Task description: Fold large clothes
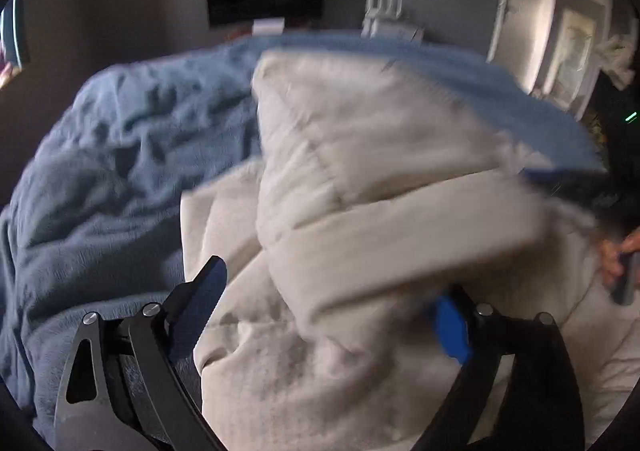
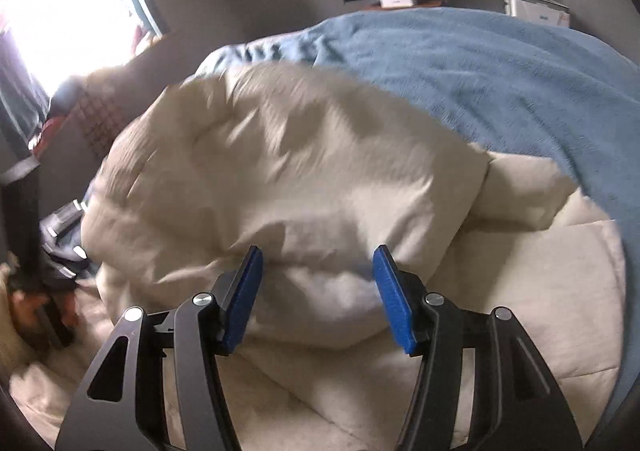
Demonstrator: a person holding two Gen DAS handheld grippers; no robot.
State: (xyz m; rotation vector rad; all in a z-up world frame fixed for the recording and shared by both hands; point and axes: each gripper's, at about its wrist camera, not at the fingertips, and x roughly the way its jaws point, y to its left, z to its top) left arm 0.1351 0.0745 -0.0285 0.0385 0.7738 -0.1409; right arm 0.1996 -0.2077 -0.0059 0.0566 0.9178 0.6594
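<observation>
while fingers (image 2: 390,303) gape, cream comforter (image 2: 280,171) lies between.

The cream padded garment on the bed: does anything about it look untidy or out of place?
Yes. The cream padded garment lies in a bulging, uneven heap on the blue blanket, its layers not lined up. Nothing looks torn or spilled.

Left gripper (image 1: 328,307) and right gripper (image 2: 318,299), black linkage arms, silver screws (2 per side), blue ribbed pads (image 2: 390,297)
</observation>
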